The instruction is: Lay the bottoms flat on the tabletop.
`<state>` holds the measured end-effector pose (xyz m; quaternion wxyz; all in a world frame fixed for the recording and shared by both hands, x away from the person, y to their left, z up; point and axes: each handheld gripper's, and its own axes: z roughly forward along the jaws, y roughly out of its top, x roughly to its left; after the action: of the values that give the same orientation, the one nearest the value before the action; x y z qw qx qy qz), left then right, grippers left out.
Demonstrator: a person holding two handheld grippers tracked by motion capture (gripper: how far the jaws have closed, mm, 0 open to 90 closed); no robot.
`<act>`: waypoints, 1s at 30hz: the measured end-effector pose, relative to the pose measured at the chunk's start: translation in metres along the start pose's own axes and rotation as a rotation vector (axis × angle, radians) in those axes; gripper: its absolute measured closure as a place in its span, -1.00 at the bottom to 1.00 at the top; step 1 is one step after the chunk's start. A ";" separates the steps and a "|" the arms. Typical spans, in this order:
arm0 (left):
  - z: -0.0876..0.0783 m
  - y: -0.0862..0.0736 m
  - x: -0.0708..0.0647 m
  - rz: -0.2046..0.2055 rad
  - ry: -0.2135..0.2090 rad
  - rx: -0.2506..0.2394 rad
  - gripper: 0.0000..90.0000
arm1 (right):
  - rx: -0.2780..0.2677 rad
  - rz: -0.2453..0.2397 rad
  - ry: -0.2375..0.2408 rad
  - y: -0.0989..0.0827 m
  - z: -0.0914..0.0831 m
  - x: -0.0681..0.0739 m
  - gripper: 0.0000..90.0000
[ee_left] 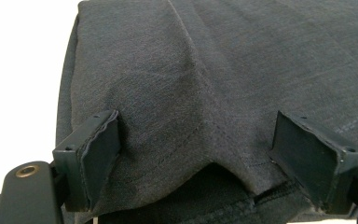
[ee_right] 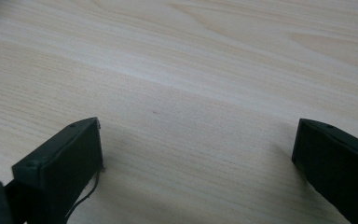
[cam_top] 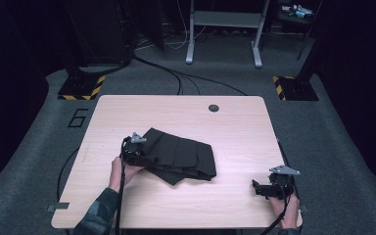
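Pale wood grain covers the table [cam_top: 235, 127] we work at, a wide top with a small round grommet [cam_top: 213, 107] near its far edge. On its left half, towards us, lies a dark charcoal folded garment [cam_top: 183, 156], woven cloth with stitched seams, possibly trousers, though we cannot tell for sure. It rests flat in several layers, one corner pointing towards the far left.

We judge the step in hand to be the approach for a grasp on the garment's near-left edge. Our left tool [cam_top: 144, 157] sits right at that edge, and in the left gripper view [ee_left: 198, 144] its jaws stand wide apart on either side of a raised fold of the cloth [ee_left: 205, 84], with a hemmed lower layer [ee_left: 270, 191] showing beneath. Nothing is pinched yet; the pads are off the fabric on both sides.

Our right tool [cam_top: 262, 188] rests near the front right corner of the table, well apart from the garment. The right gripper view shows it [ee_right: 196, 144] released, jaws spread over bare wood.

The next move, as we see it, calls for closing the left jaws on the fold, deep enough to catch the chosen layers and not the whole stack. The right tool would then need to travel across to the garment's opposite edge.
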<state>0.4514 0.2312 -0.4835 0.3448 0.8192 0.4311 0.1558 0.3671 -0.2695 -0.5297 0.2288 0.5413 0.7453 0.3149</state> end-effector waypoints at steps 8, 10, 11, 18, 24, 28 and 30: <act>-0.001 -0.007 -0.045 0.022 -0.015 0.014 -0.71 | 0.000 0.000 0.002 0.000 0.000 0.000 -0.97; -0.002 -0.008 -0.052 0.025 -0.017 0.015 -0.75 | 0.000 0.000 0.003 0.000 0.000 0.000 -0.97; -0.002 -0.008 -0.057 0.049 -0.022 0.031 -0.75 | 0.000 0.000 0.003 0.000 0.000 0.000 -0.97; -0.013 0.007 -0.080 0.094 -0.041 -0.017 -0.81 | 0.000 0.000 0.004 0.000 0.000 0.000 -0.97; -0.022 0.036 -0.091 0.136 -0.053 -0.051 -0.87 | 0.001 0.002 0.005 0.000 0.000 0.000 -0.97; -0.003 0.057 -0.112 0.193 -0.104 -0.031 -0.95 | -0.001 0.003 0.004 0.000 0.000 0.000 -0.97; 0.010 0.062 -0.122 0.212 -0.135 -0.002 -1.00 | -0.002 0.003 0.004 0.000 0.000 0.000 -0.96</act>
<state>0.4229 0.1036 -0.4420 0.3555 0.8683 0.3179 0.1365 0.3671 -0.2700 -0.5296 0.2271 0.5416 0.7447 0.3170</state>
